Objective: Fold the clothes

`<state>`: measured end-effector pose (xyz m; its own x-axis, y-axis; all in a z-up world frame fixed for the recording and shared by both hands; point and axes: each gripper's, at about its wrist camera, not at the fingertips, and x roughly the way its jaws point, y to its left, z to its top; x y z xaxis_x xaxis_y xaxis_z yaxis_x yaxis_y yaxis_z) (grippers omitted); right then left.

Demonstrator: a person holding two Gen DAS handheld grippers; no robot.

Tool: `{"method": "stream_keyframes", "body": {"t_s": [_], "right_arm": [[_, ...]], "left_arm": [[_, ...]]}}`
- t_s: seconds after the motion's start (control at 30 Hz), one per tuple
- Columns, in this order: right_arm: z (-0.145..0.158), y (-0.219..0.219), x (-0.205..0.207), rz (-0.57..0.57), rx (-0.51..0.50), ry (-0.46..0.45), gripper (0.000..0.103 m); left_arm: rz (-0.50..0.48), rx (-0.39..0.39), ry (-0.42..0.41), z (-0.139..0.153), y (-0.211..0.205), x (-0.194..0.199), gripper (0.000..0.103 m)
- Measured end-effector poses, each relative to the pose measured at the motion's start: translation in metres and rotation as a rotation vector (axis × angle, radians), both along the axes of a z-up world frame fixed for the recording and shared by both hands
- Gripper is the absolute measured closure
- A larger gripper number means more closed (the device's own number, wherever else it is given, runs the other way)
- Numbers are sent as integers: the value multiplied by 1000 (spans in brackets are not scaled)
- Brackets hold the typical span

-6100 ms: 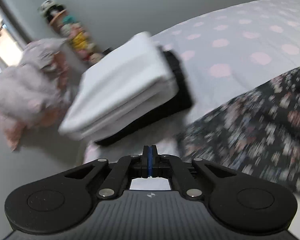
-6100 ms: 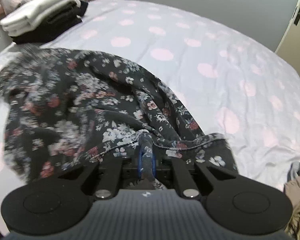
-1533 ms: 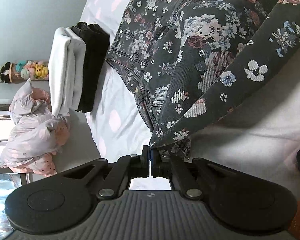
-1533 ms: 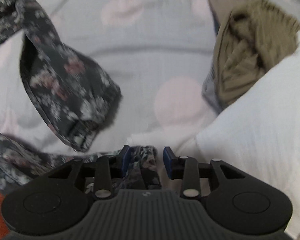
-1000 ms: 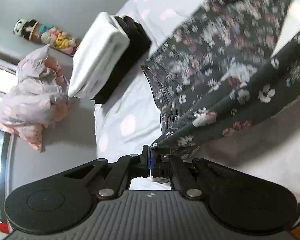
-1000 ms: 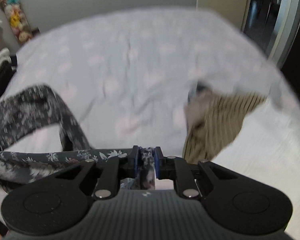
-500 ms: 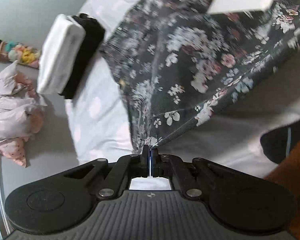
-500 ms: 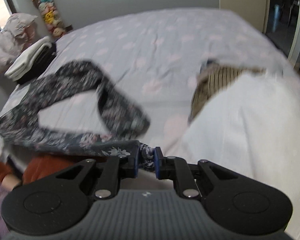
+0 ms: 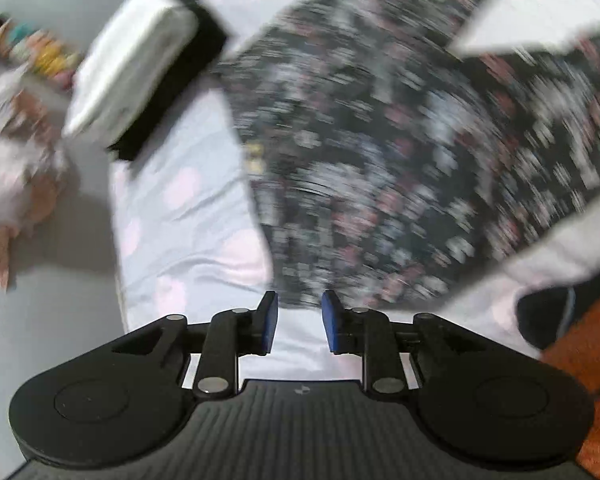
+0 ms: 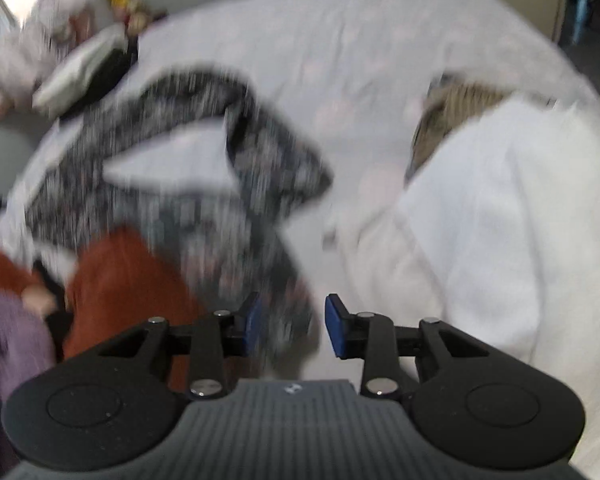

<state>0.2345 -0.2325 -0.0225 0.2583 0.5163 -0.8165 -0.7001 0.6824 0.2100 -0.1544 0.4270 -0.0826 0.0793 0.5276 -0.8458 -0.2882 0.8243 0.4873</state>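
Dark floral trousers [image 9: 380, 140] sprawled, blurred, across the pink-dotted bedsheet [image 9: 188, 216]; left hand-held gripper [image 9: 298, 318] and right hand-held gripper [image 10: 292, 326] gaped wide, empty.

Matt floral cloth trousers [image 9: 380, 168] on a smooth cotton-looking bedsheet [image 9: 188, 216]

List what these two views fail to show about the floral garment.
- Left wrist view: floral garment smeared by motion blur; print, seams and folds unreadable.
- Right wrist view: its near end drops behind the right tool; contact unclear.
- Both views: frame edges cut off its full outline.
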Motion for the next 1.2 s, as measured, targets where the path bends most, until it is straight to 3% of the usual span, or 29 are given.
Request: {"method": "stream_keyframes", "body": {"t_s": [0.17, 0.3, 0.43, 0.5, 0.57, 0.6, 0.8, 1.03, 1.2], "right_arm": [[13, 33, 40, -114, 26, -74, 63], [-7, 90, 67, -157, -121, -117, 63], [-31, 140, 96, -172, -197, -94, 62], [-45, 162, 109, -171, -240, -84, 62], [-60, 181, 119, -167, -271, -68, 57], [-67, 188, 124, -164, -280, -57, 53], [-107, 228, 145, -125, -324, 3, 49], [-128, 255, 158, -55, -341, 16, 38], [-142, 253, 171, -61, -345, 51, 38]], "left_arm": [[138, 55, -140, 35, 28, 4, 71], [185, 97, -192, 42, 47, 16, 71], [202, 91, -192, 37, 68, 29, 71], [203, 78, -192, 32, 78, 35, 68], [203, 65, -202, 26, 87, 41, 52], [205, 60, -208, 22, 92, 44, 51], [277, 5, -242, -10, 130, 70, 50], [370, -108, -383, -44, 169, 115, 41], [443, -139, -448, -72, 199, 151, 40]]}}
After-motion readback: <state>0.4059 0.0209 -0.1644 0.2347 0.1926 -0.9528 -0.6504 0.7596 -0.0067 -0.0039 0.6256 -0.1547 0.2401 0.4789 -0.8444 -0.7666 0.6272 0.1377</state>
